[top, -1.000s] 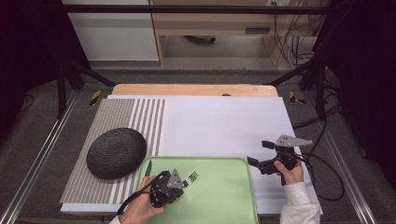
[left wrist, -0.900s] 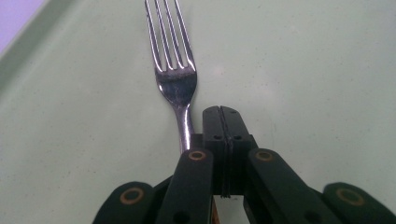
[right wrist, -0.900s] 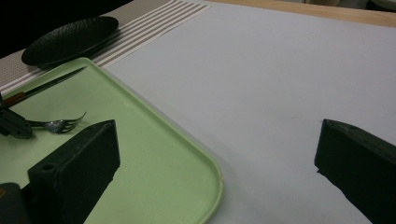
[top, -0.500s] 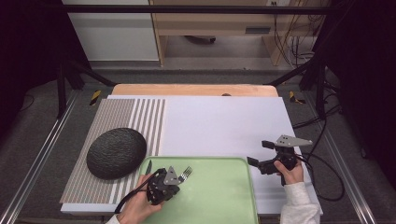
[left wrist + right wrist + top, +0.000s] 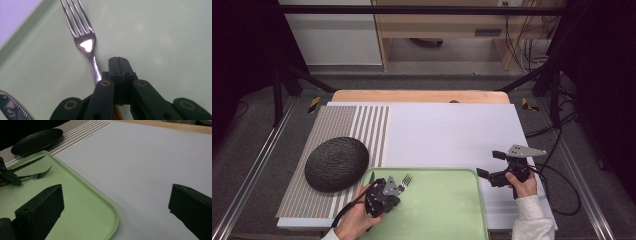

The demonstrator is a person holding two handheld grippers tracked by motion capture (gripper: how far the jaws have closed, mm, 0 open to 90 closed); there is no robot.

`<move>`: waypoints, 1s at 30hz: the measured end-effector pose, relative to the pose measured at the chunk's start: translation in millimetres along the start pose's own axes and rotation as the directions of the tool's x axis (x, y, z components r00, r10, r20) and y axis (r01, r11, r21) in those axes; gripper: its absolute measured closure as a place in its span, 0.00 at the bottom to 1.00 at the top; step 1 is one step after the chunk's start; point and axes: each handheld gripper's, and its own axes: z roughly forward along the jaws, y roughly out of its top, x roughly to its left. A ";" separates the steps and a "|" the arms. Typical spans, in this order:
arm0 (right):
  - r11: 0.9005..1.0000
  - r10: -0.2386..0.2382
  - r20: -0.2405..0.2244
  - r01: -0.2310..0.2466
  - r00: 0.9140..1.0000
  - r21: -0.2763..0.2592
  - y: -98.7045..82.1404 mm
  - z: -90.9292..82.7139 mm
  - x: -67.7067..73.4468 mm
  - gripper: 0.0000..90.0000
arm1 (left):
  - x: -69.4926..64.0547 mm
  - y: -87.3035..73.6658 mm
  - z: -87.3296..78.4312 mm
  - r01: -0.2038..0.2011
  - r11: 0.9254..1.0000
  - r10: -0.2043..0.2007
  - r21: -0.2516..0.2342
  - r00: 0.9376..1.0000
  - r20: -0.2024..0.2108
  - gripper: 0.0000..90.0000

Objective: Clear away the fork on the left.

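Observation:
A silver fork point(image 5: 86, 45) lies on the green tray point(image 5: 162, 37), tines pointing away. My left gripper point(image 5: 118, 61) is shut, its jaws pressed together with nothing between them. The fork's handle runs close along their left side and under the linkage. In the high view the left gripper point(image 5: 393, 190) is over the tray's near-left corner, with the fork point(image 5: 406, 180) at its tip. A knife point(image 5: 371, 177) lies just to the left. My right gripper point(image 5: 490, 165) is open and hovers over the white table to the right of the tray point(image 5: 442, 210), with nothing between its jaws.
A black textured plate point(image 5: 336, 162) sits on the striped placemat point(image 5: 337, 125) left of the tray. The white table surface point(image 5: 452, 130) stretches behind it to a wooden strip point(image 5: 422, 96) at the far edge. Cables trail off the table's right side.
The left gripper and the fork beside it have edged a little to the left on the tray. The right gripper has stayed where it was.

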 end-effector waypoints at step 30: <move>1.000 0.000 0.001 0.000 1.000 0.000 -0.1 -0.1 -0.1 0.01 | 14.1 -14.7 -9.1 0.040 0.999 -0.040 -0.008 0.998 -0.048 1.00</move>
